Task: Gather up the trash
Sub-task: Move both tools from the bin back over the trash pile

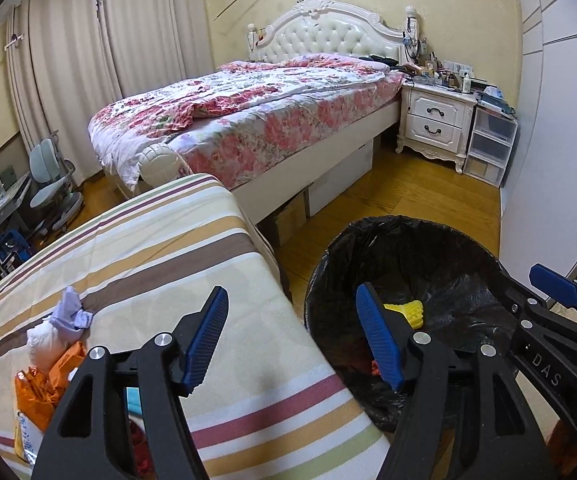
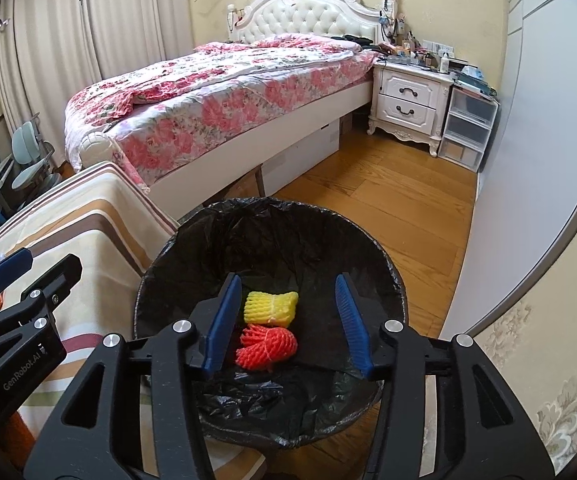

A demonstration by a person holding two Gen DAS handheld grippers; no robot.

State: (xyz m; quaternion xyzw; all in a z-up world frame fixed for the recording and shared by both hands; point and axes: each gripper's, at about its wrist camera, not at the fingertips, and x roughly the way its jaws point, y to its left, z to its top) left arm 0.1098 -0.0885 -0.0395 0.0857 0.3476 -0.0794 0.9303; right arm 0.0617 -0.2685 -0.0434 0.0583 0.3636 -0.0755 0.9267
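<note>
From the left wrist view, the left gripper (image 1: 292,336) stands spread with nothing between its blue ribbed pads, poised over the edge where the striped cloth-covered table (image 1: 160,248) meets the round bin lined with a black plastic bag (image 1: 404,248). The bin sits just right of it, a yellow foam fruit net (image 1: 406,312) showing inside. To its left on the cloth lies a heap of crumpled white, lilac and orange wrappers (image 1: 56,344). The right gripper's black arm (image 1: 544,320) crosses the bin's right rim.

From the right wrist view, the right gripper (image 2: 288,324) is spread and empty above the bin (image 2: 272,232). Below and between its pads, on the bag's bottom, lie the yellow net (image 2: 272,308) and a red foam fruit net (image 2: 268,346), touching. The left gripper (image 2: 16,300) is at far left.
</note>
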